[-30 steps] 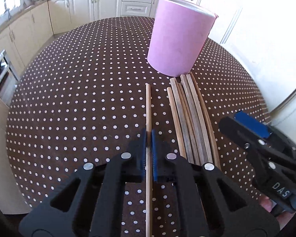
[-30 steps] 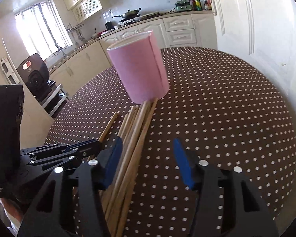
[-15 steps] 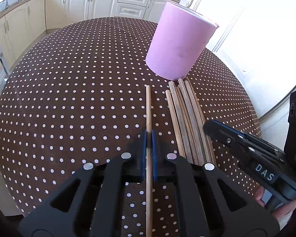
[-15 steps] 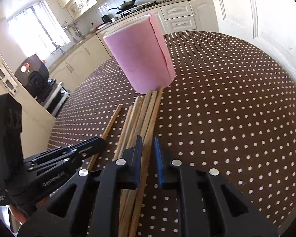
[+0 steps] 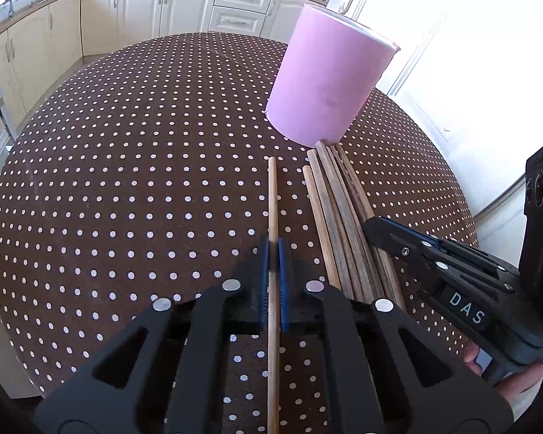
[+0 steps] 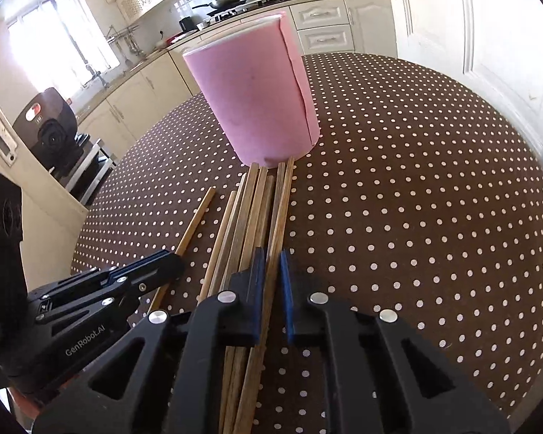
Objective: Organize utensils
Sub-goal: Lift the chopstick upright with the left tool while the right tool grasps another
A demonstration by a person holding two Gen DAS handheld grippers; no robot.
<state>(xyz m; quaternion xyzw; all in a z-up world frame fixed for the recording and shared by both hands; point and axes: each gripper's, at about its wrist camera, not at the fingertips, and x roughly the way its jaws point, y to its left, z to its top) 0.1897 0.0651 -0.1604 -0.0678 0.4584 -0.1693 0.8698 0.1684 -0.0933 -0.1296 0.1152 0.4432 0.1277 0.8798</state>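
A tall pink cup (image 5: 325, 83) (image 6: 257, 97) stands upright on the brown dotted table (image 5: 126, 181). A bundle of wooden chopsticks (image 5: 340, 217) (image 6: 249, 209) lies flat with its far ends at the cup's base. One chopstick (image 5: 272, 195) (image 6: 195, 220) lies apart to the left, and my left gripper (image 5: 273, 253) (image 6: 173, 264) is shut on it. My right gripper (image 6: 270, 264) (image 5: 376, 228) sits at the bundle's right side. Its jaws are closing, and the blue pads press on the rightmost chopstick (image 6: 282, 202).
Cream kitchen cabinets (image 5: 184, 3) run behind the table, and a white door (image 6: 470, 36) stands to the right. A black appliance (image 6: 50, 133) sits on a rack off the table's left side. A person's hand (image 5: 517, 376) holds the right gripper.
The right gripper's jaws went from wide open to closed on a chopstick at the bundle's right side. The left gripper kept its hold on the single chopstick.
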